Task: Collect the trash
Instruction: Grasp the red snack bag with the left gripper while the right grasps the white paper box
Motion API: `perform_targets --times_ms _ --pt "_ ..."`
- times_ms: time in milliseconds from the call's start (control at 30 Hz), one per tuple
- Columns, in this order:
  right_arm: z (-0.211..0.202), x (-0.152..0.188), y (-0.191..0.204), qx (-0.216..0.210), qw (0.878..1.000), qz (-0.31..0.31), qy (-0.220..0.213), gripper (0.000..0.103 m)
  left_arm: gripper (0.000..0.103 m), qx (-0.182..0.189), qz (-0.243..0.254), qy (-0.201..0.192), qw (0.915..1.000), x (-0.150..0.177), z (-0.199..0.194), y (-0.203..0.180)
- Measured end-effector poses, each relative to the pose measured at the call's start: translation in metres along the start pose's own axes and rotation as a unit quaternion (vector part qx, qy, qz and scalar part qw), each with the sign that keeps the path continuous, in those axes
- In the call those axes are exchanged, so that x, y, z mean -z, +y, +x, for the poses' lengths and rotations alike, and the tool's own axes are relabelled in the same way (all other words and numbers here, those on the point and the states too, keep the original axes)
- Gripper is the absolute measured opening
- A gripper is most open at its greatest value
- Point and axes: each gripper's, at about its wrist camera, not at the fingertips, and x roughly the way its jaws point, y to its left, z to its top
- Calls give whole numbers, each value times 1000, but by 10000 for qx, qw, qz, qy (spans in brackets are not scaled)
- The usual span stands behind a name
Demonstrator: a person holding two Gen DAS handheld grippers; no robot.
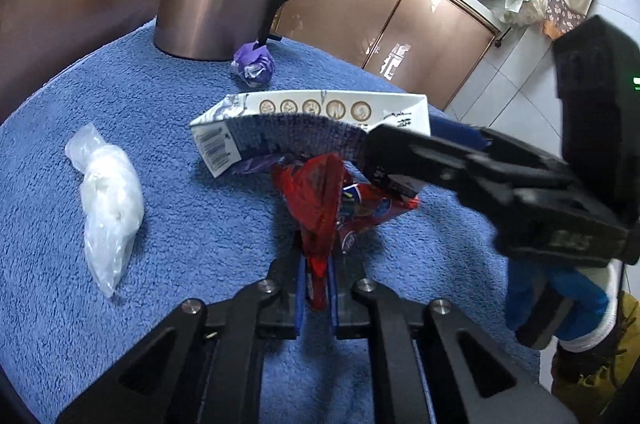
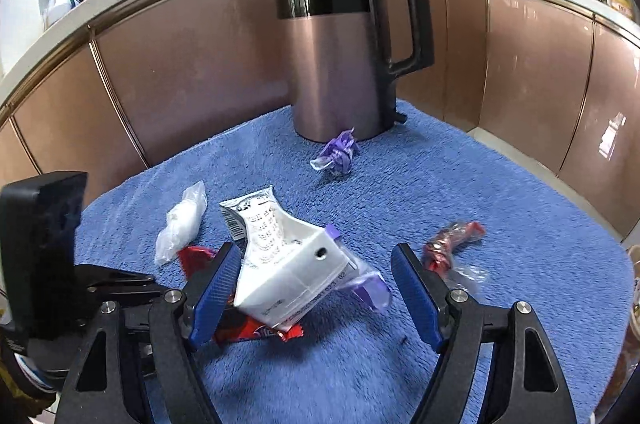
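My left gripper is shut on the lower end of a crumpled red snack wrapper, which lies on the blue towel. Across that wrapper rests a squashed white drink carton, also seen as the carton in the left wrist view. My right gripper straddles the carton's near end, open. Its left blue pad sits right against the carton's side, and its right pad stands apart from it. In the left wrist view the right gripper comes in from the right.
On the blue towel also lie a clear plastic bag, a purple wrapper, a second red wrapper and a scrap of purple-tinted film. A copper kettle stands at the back. Brown cabinets are close behind.
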Motion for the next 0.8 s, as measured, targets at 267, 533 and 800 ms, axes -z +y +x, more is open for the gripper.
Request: perform_targets --times_ms 267,533,800 --pt "22 -1 5 -103 9999 -92 102 75 8 56 -173 -25 9998 9 -9 9" --pt "21 1 -2 -252 9995 160 58 48 8 -34 -259 -75 9996 16 -23 8" --pt "-31 0 -8 -334 9970 639 -280 48 8 -82 -355 -333 9988 23 -63 0"
